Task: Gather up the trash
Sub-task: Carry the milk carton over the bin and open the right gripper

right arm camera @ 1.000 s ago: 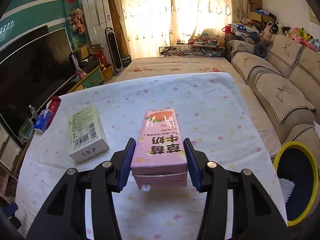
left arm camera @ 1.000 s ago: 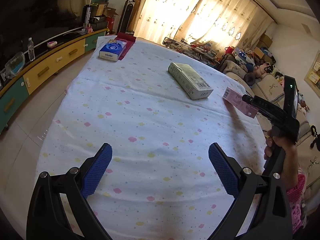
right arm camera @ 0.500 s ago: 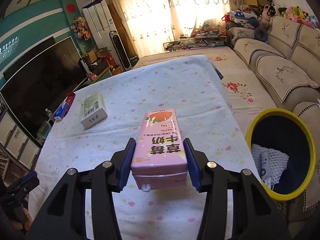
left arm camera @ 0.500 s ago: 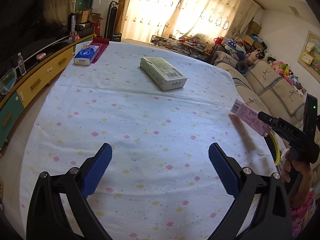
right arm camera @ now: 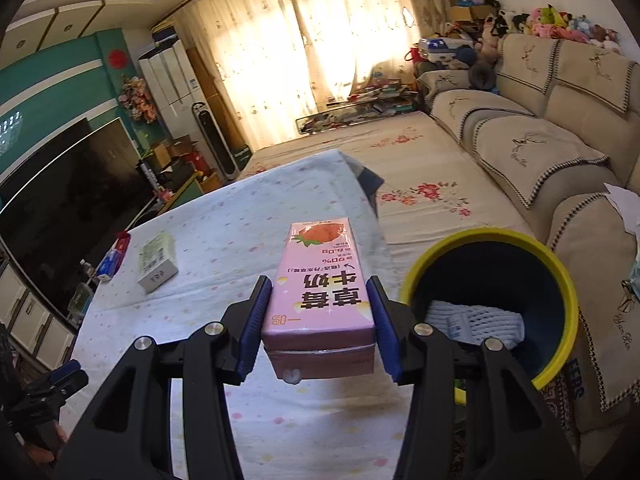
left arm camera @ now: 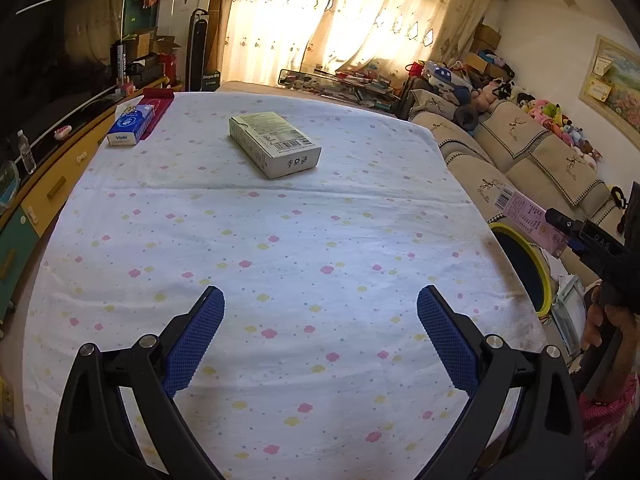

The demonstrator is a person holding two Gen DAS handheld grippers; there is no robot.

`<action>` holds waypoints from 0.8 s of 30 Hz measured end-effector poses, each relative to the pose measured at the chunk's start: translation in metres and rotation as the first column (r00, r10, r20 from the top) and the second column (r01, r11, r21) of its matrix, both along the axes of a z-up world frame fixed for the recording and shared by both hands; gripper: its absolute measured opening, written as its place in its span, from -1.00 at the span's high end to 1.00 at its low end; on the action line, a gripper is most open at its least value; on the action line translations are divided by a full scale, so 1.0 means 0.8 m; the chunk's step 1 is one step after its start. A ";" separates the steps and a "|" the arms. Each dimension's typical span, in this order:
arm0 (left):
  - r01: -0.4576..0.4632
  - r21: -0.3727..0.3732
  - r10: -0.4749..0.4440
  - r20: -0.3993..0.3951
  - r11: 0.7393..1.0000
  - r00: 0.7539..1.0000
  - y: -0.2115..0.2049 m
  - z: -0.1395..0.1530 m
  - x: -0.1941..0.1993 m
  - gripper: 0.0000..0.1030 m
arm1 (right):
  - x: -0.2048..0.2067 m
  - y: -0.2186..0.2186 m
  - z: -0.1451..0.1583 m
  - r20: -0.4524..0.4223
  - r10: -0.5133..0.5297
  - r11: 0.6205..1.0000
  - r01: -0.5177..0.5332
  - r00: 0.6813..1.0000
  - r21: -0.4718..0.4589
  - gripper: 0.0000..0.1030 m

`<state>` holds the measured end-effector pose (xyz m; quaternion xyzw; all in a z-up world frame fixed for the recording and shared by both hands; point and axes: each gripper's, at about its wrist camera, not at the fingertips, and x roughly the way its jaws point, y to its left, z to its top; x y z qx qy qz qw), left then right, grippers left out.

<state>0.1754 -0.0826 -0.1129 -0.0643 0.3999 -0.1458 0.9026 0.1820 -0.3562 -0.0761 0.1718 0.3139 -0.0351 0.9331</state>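
right claw (right arm camera: 320, 312) is clamped on the pink strawberry milk carton (right arm camera: 320, 292), beside the yellow-rimmed bin (right arm camera: 560, 280), not dropped yet. left claw (left arm camera: 320, 332) wide, empty. green-white box (left arm camera: 274, 144) and tissue pack (left arm camera: 132, 126) left on bench (left arm camera: 280, 260).

My left gripper (left arm camera: 320, 320) hung over the near part of the surface (left arm camera: 280, 240), its jaws spread with nothing between them. A carton box (left arm camera: 276, 144) lay on the surface ahead of it, toward the far edge. A tissue pack (left arm camera: 132, 126) lay at the far left corner, just beside the edge. The cabinet (left arm camera: 44, 188) ran along the left of the surface; the sofa (left arm camera: 532, 148) stood to its right. My right gripper (right arm camera: 318, 312) held the milk carton (right arm camera: 320, 292) between its jaws, off the right edge of the surface. The bin (right arm camera: 500, 300) stood on the floor between surface and sofa, just right of the milk carton, with a foam net (right arm camera: 472, 322) inside it.
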 end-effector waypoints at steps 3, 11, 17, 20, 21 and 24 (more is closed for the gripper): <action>-0.002 0.004 0.002 -0.003 1.000 1.000 -0.003 0.000 0.003 -0.86 | -0.004 -0.037 -0.018 -0.033 -0.084 0.996 0.084 0.996 -0.010 0.10; 0.015 0.024 -0.015 -0.030 1.000 0.999 -0.022 -0.010 0.013 -0.86 | 0.007 -0.105 -0.066 -0.110 -0.222 0.975 0.218 0.969 -0.050 0.09; 0.017 0.048 -0.014 -0.047 0.999 0.999 -0.038 -0.016 0.029 -0.86 | 0.016 -0.137 -0.096 -0.138 -0.280 0.960 0.276 0.950 -0.048 -0.11; 0.000 0.058 0.004 -0.060 0.998 0.998 -0.043 -0.021 0.045 -0.86 | 0.009 -0.142 -0.101 -0.130 -0.285 0.958 0.284 0.950 -0.028 -0.12; -0.014 0.064 0.018 -0.066 0.998 0.998 -0.044 -0.022 0.053 -0.86 | 0.007 -0.141 -0.101 -0.130 -0.284 0.959 0.283 0.950 -0.026 -0.13; -0.063 0.062 0.068 -0.083 0.996 0.994 -0.044 -0.024 0.081 -0.86 | 0.010 -0.144 -0.102 -0.129 -0.280 0.960 0.278 0.951 -0.027 -0.14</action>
